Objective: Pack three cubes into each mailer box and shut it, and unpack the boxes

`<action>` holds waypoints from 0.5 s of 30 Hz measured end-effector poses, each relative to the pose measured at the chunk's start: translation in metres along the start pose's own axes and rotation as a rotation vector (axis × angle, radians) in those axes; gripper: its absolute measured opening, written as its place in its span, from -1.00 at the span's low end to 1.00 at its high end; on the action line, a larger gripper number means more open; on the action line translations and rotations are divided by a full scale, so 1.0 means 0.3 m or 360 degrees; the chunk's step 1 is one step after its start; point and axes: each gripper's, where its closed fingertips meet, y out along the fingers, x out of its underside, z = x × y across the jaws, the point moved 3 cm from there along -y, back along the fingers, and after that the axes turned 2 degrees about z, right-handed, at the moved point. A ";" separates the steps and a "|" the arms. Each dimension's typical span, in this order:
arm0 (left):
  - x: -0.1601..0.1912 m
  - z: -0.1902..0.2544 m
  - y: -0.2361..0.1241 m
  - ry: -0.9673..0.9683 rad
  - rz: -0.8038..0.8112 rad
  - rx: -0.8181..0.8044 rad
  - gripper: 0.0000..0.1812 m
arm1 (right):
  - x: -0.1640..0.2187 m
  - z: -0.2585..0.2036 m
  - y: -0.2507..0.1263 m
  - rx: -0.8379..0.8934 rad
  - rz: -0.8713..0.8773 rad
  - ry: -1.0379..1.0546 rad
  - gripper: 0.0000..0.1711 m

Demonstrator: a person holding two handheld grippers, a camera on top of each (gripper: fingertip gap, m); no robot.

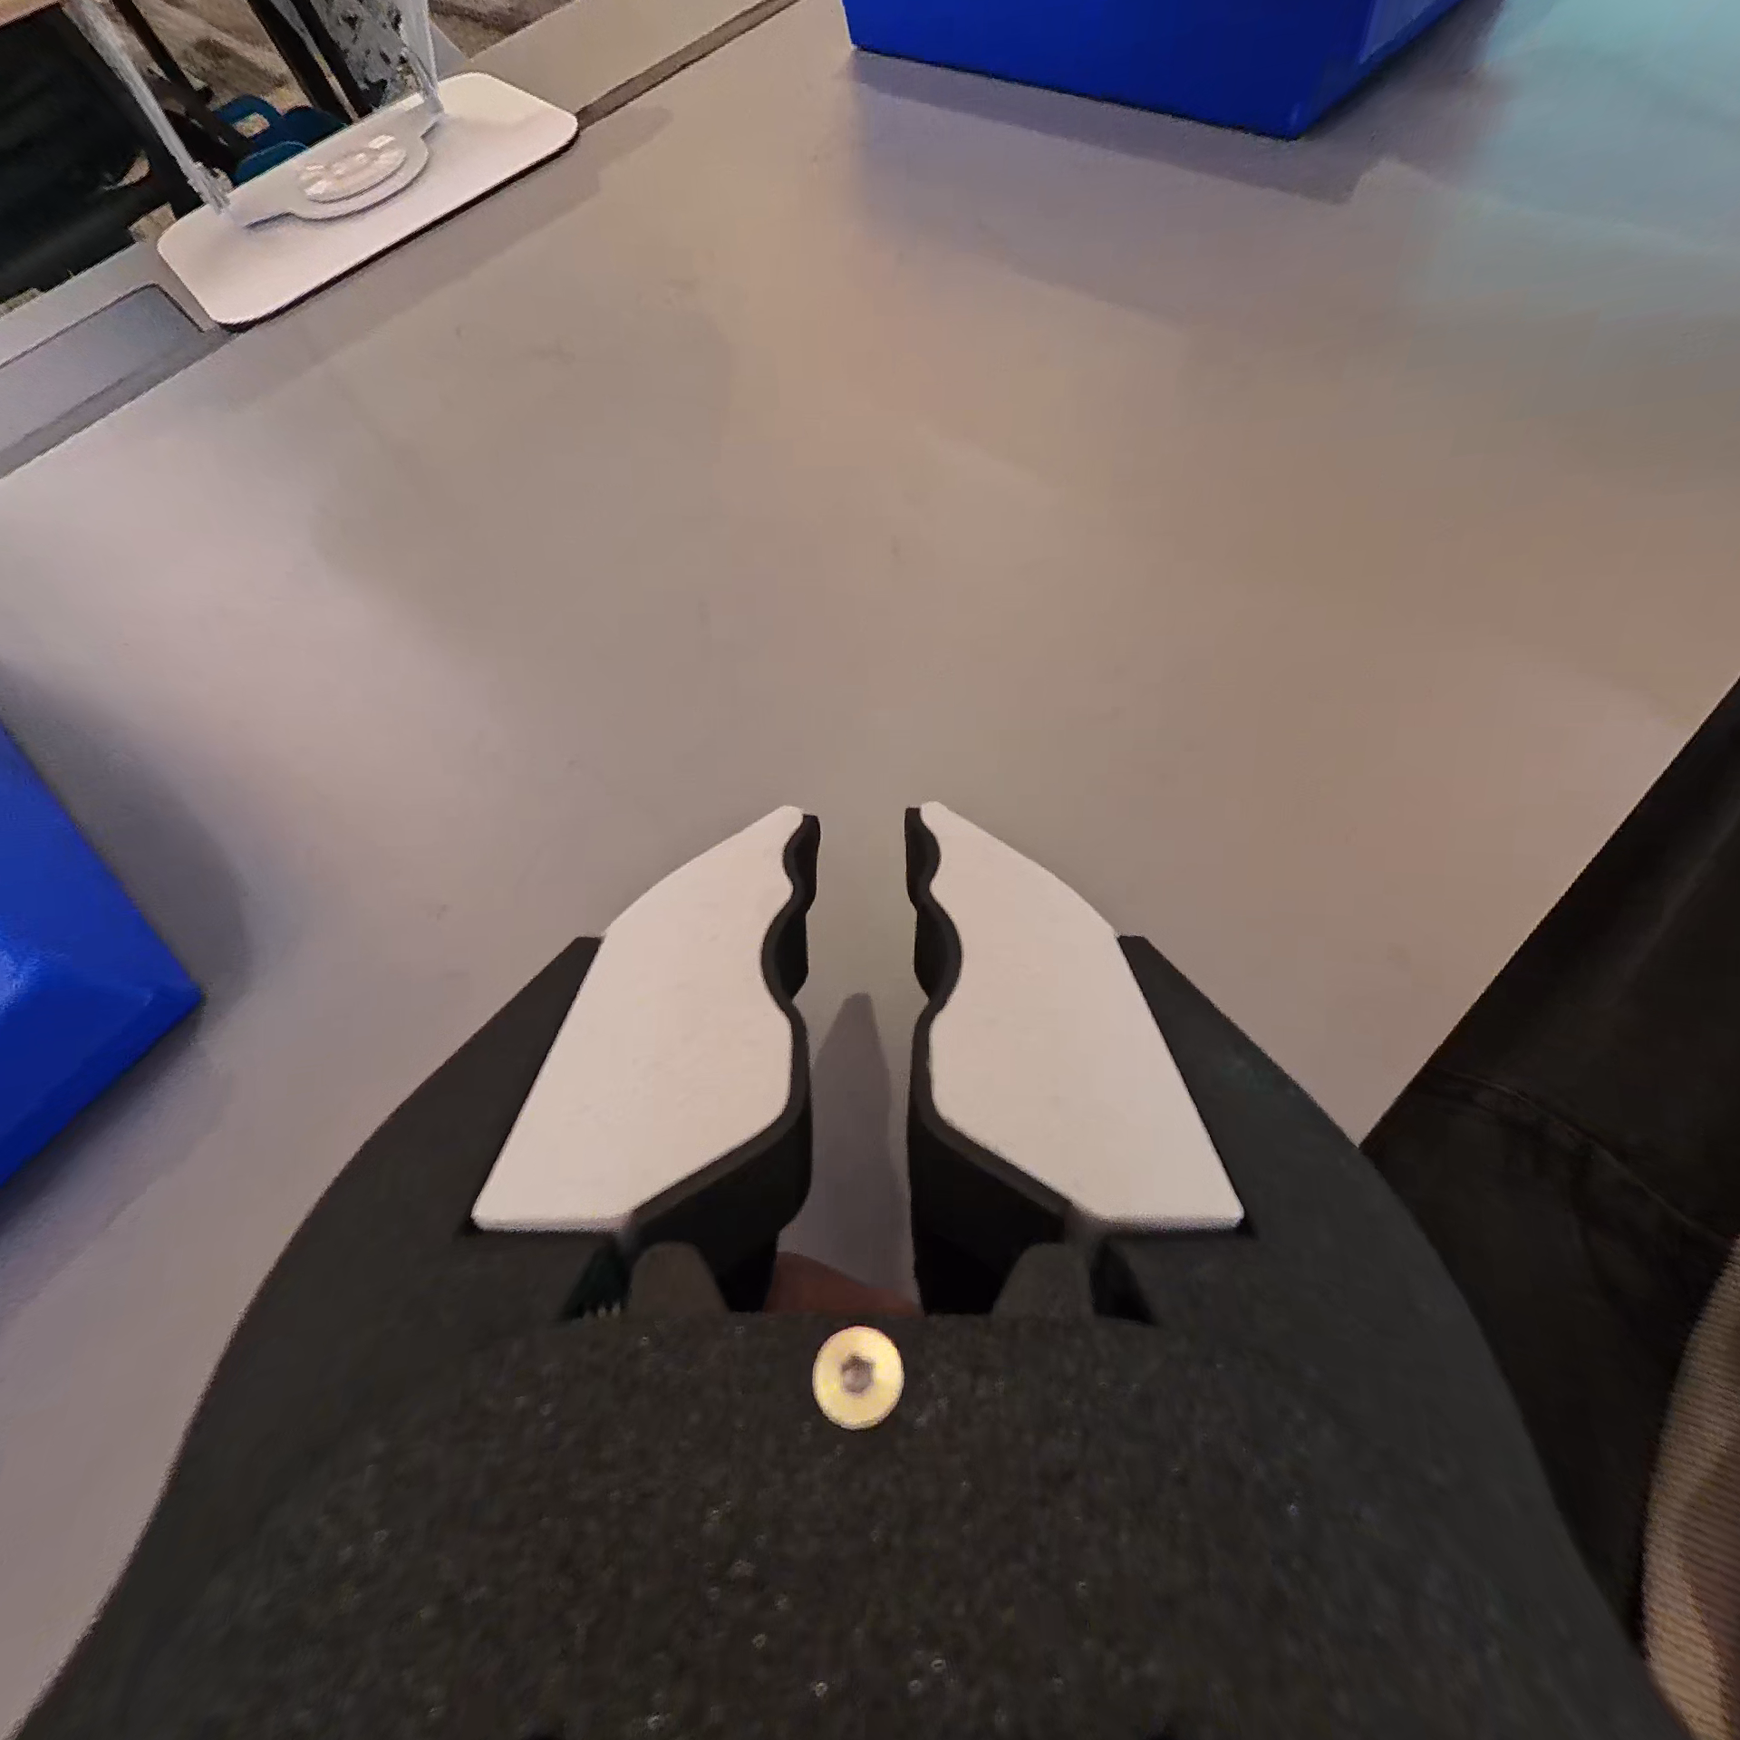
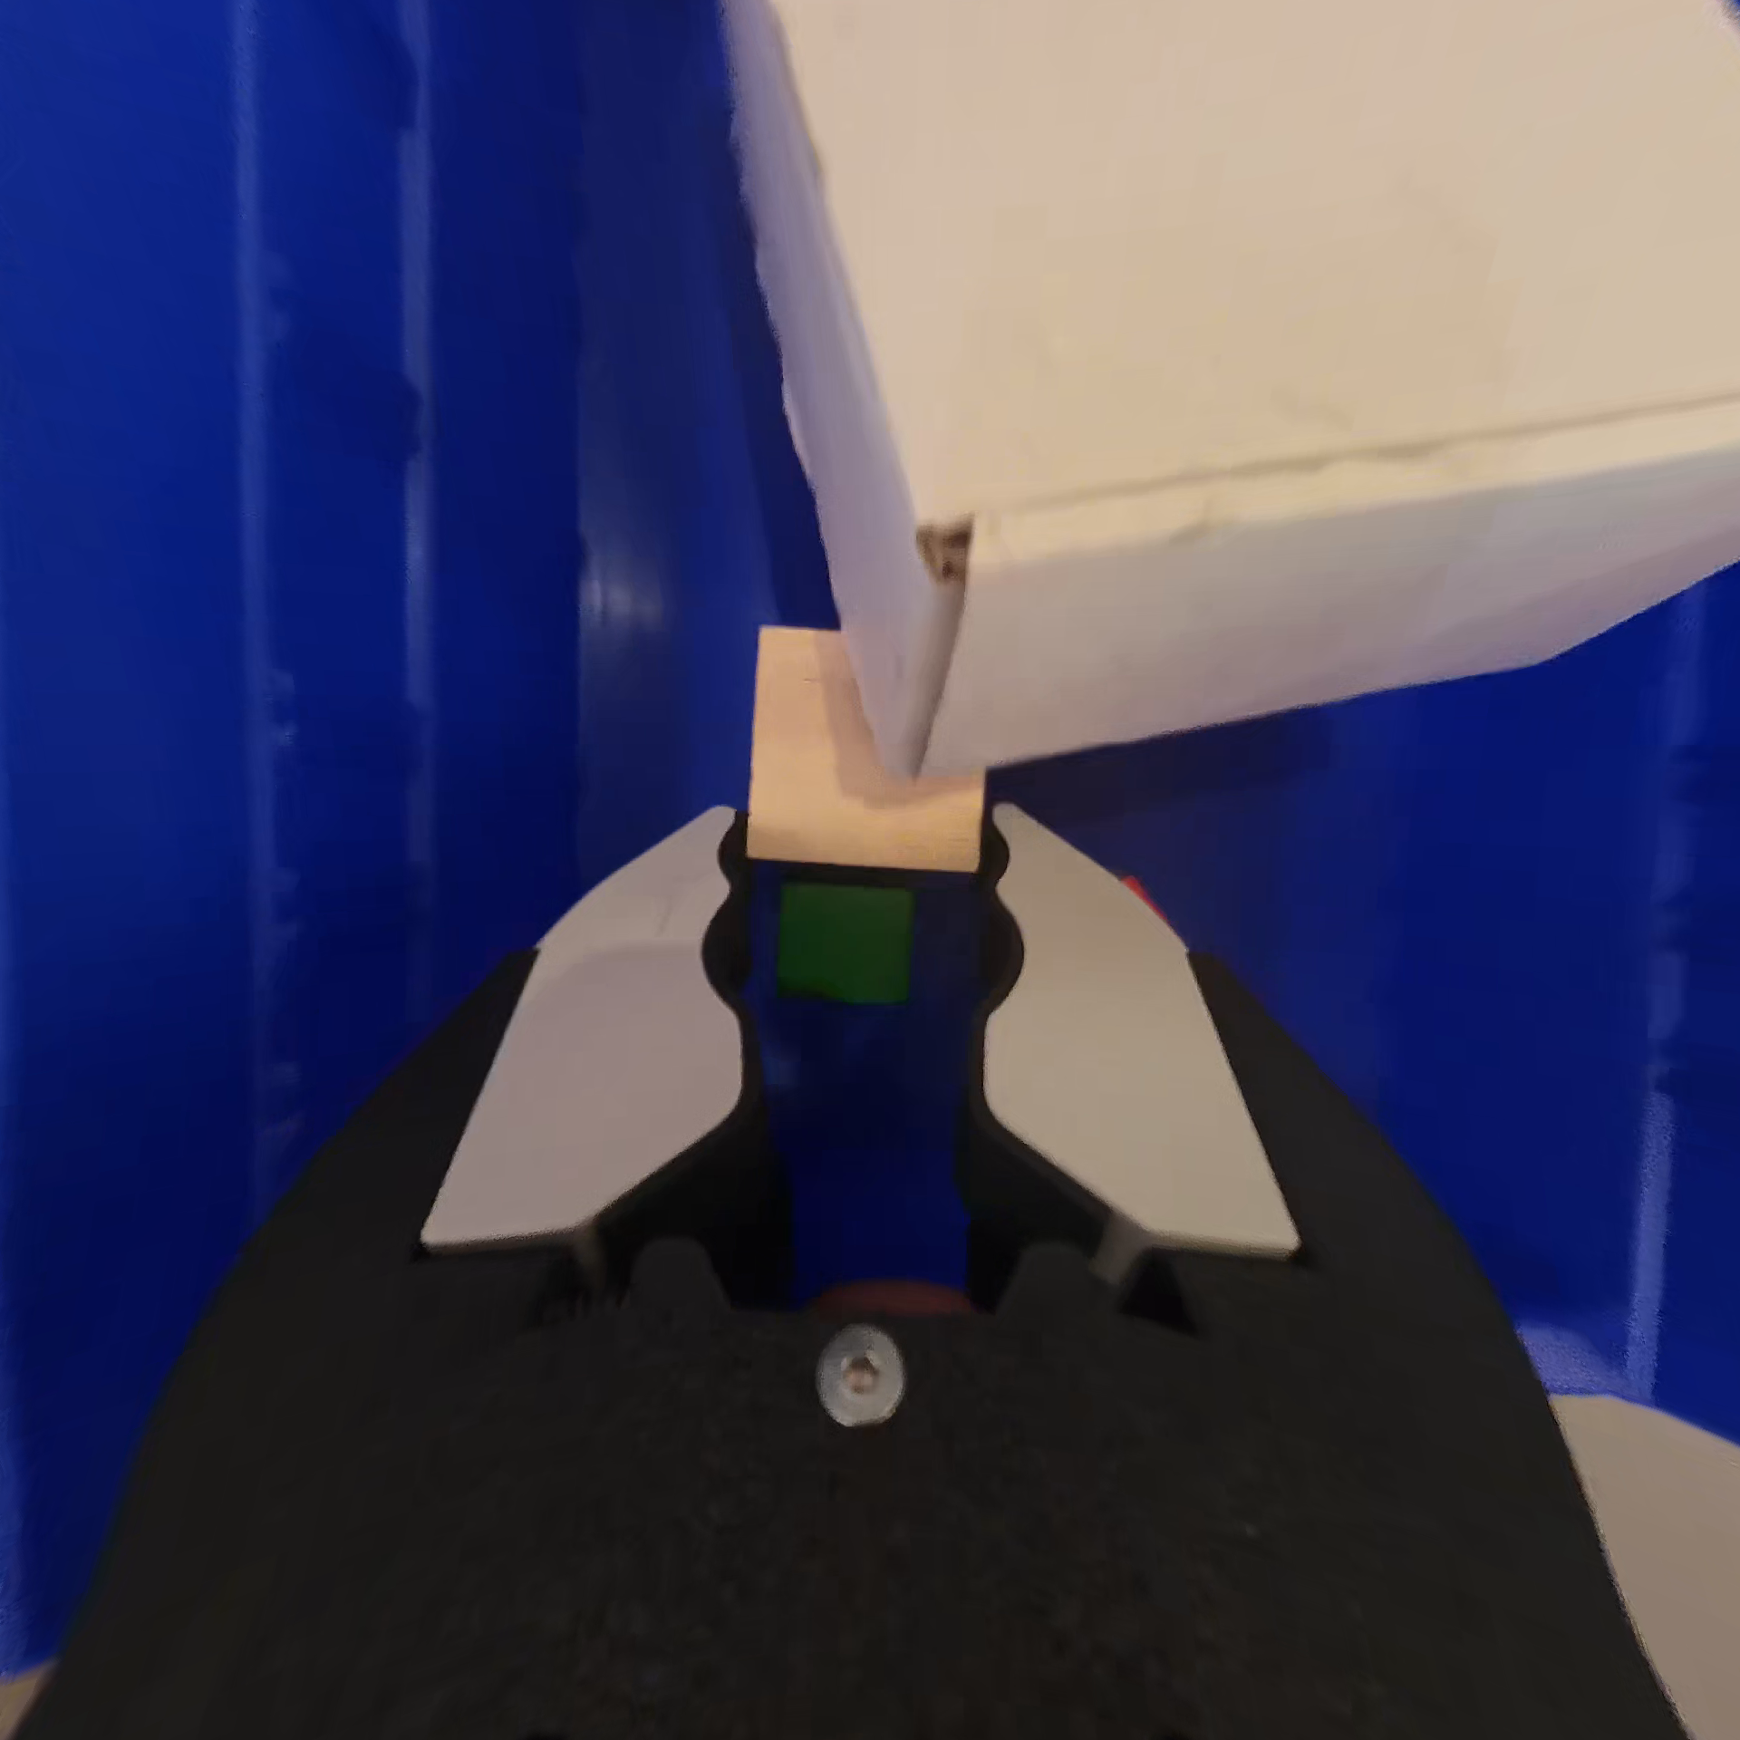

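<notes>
In the right wrist view, my right gripper (image 2: 866,829) is shut on a plain wooden cube (image 2: 810,753), held at the fingertips inside a blue bin (image 2: 330,565). A white mailer box (image 2: 1271,330) hangs tilted just above, and its lower corner touches the cube's top. A green cube (image 2: 845,942) lies on the bin floor below, seen between the fingers. A red bit (image 2: 1135,890) peeks out past the right finger. In the left wrist view, my left gripper (image 1: 861,829) is empty and nearly shut, with a narrow gap, above the grey table (image 1: 942,471).
A blue bin (image 1: 1177,56) stands at the far right of the table and another blue one (image 1: 66,960) at the left edge. A white stand base (image 1: 377,179) sits far left. A person's dark clothing (image 1: 1601,1083) is at the right. The tips of one gripper are about 45 cm away from the tips of the other.
</notes>
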 end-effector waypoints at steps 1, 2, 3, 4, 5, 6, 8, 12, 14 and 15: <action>0.002 -0.005 -0.006 -0.0004 0.0002 -0.0011 -0.81 | 0.016 -0.010 -0.004 -0.0017 -0.0018 -0.0022 -0.46; 0.004 -0.010 -0.012 -0.0009 0.0003 -0.0020 -0.81 | 0.024 -0.015 -0.012 -0.0021 -0.0023 -0.0034 -0.47; 0.006 -0.015 -0.018 -0.0015 0.0004 -0.0026 -0.81 | 0.036 -0.017 -0.019 -0.0035 -0.0059 -0.0040 -0.47; 0.007 -0.020 -0.023 -0.0022 0.0007 -0.0035 -0.81 | 0.044 -0.020 -0.026 -0.0055 -0.0094 -0.0048 -0.47; 0.007 -0.024 -0.027 -0.0026 0.0008 -0.0044 -0.81 | 0.050 -0.024 -0.033 -0.0080 -0.0131 -0.0050 -0.47; 0.007 -0.027 -0.031 -0.0030 0.0011 -0.0050 -0.81 | 0.054 -0.028 -0.037 -0.0116 -0.0161 -0.0043 -0.47; 0.004 -0.030 -0.039 -0.0038 0.0018 -0.0060 -0.81 | 0.060 -0.024 -0.046 -0.0157 -0.0222 -0.0015 -0.47; -0.004 -0.027 -0.050 -0.0026 0.0029 -0.0075 -0.81 | 0.071 0.012 -0.113 -0.0129 -0.0263 -0.0053 -0.47; -0.004 -0.024 -0.052 -0.0018 0.0033 -0.0078 -0.82 | 0.077 0.032 -0.131 -0.0101 -0.0265 -0.0054 -0.47; -0.003 -0.023 -0.052 -0.0017 0.0030 -0.0077 -0.81 | 0.079 0.033 -0.134 -0.0106 -0.0264 -0.0062 -0.47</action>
